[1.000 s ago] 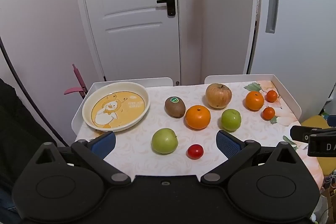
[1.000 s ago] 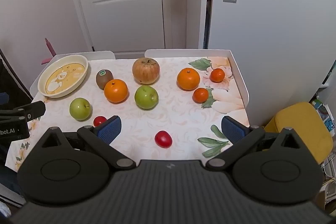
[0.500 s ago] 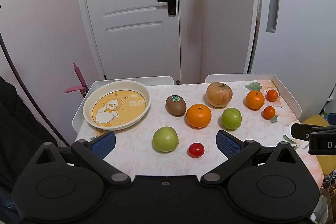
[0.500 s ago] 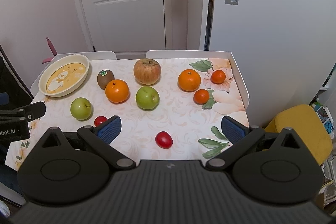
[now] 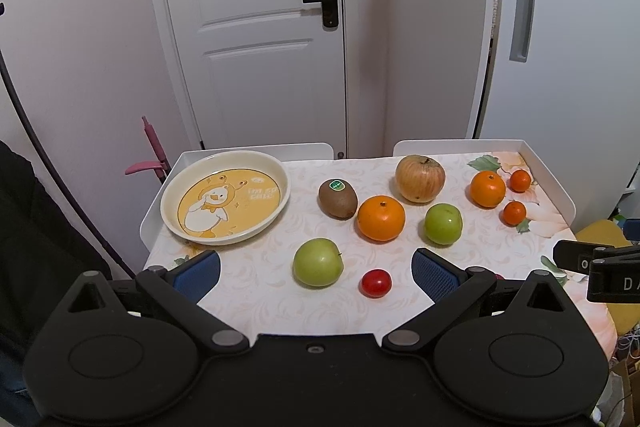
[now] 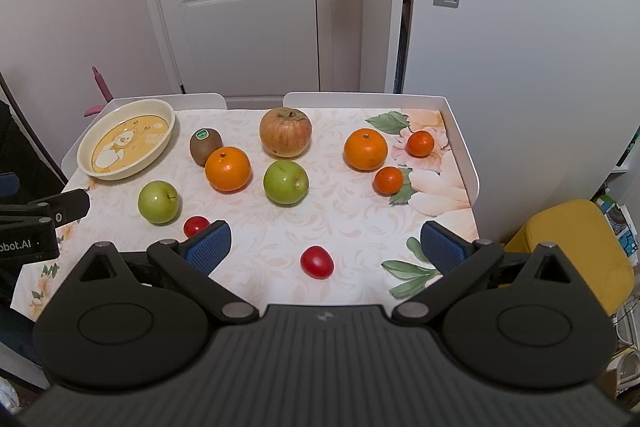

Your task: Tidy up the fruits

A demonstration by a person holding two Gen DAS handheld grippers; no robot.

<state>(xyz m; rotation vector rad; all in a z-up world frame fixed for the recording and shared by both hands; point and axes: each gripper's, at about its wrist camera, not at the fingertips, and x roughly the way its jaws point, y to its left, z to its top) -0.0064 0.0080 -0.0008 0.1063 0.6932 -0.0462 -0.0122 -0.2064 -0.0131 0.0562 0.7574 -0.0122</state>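
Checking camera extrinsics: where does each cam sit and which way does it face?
Left wrist: on the left gripper, above the table's near-left edge, facing the door; its own open fingers show, plus the right gripper's tip at right.
Right wrist: on the right gripper, above the near-right edge, facing the door; own open fingers, left gripper's tip at left.
Shared: plate, kiwi, striped apple.
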